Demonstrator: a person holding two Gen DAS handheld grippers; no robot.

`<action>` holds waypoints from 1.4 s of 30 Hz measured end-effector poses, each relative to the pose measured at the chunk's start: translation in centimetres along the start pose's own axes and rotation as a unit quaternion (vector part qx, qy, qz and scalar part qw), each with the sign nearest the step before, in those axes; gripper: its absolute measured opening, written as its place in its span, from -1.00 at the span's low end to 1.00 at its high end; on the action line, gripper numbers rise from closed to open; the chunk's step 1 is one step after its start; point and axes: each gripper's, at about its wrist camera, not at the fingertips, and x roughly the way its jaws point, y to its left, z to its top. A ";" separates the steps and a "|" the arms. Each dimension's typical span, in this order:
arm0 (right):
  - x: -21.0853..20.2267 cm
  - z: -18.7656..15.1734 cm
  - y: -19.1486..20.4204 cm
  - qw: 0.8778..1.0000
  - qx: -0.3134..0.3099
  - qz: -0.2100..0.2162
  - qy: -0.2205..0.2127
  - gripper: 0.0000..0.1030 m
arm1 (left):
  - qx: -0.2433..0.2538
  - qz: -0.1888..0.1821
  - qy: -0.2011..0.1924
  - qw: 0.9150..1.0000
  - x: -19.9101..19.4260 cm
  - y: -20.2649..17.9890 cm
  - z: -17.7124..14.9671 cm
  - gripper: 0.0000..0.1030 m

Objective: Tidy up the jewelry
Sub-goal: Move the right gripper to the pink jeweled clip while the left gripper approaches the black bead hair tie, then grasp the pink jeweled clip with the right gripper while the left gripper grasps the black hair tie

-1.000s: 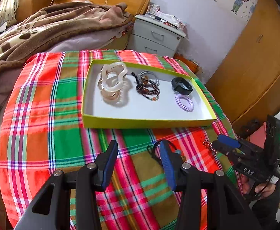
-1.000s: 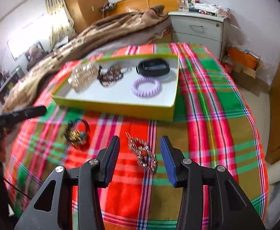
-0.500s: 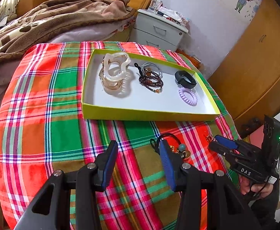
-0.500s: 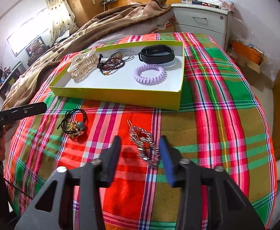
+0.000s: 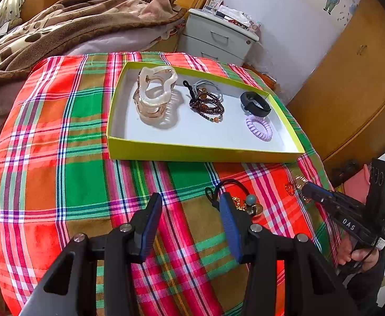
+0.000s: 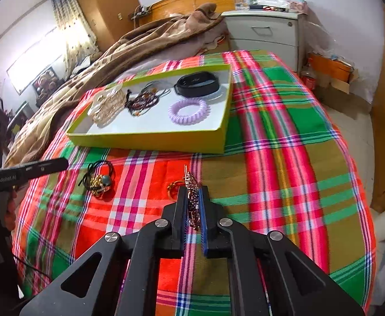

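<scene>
A yellow-green tray (image 5: 192, 154) (image 6: 153, 142) on the plaid cloth holds a clear claw clip (image 5: 154, 94), a dark bead bracelet (image 5: 207, 104), a black band (image 5: 255, 104) and a purple coil tie (image 5: 259, 127). In front of the tray, my right gripper (image 6: 193, 192) (image 5: 308, 187) is closing, its pads pressing on a sparkly metal hair clip (image 6: 191, 181) whose tip sticks out ahead. A black hair tie with gold and grey beads (image 6: 99, 179) (image 5: 245, 202) lies on the cloth just right of my left gripper (image 5: 189, 200), which hangs open with nothing between its fingers.
The plaid cloth (image 6: 284, 131) covers a rounded surface that drops off at its edges. A bed with a brown blanket (image 5: 74, 18) lies behind, a white nightstand (image 5: 216, 36) at the back, and wooden wardrobe doors (image 5: 350, 79) to the right.
My right gripper has gone from wide open around the sparkly clip to closed on it. The left gripper has stayed open and almost still.
</scene>
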 end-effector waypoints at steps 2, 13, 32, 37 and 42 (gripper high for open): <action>-0.3 0.0 -0.2 1.000 0.003 -0.001 -0.005 -0.84 | 0.000 -0.001 0.002 1.000 0.1 0.0 0.0 -0.09; -1.4 0.0 -0.2 1.000 0.006 -0.019 -0.020 -0.84 | 0.034 -0.005 0.027 0.999 1.9 -1.9 0.8 -0.08; -1.1 0.1 -0.5 0.999 0.012 -0.002 -0.031 -0.84 | 0.133 0.099 0.057 0.984 4.8 -5.2 0.8 -0.20; -1.1 0.0 -0.5 0.999 0.016 0.000 -0.033 -0.84 | 0.134 0.096 0.055 0.985 4.7 -5.3 0.9 -0.71; -1.2 0.0 -0.6 0.999 0.019 -0.001 -0.034 -0.84 | 0.129 0.081 0.050 0.987 4.8 -5.3 1.1 -0.91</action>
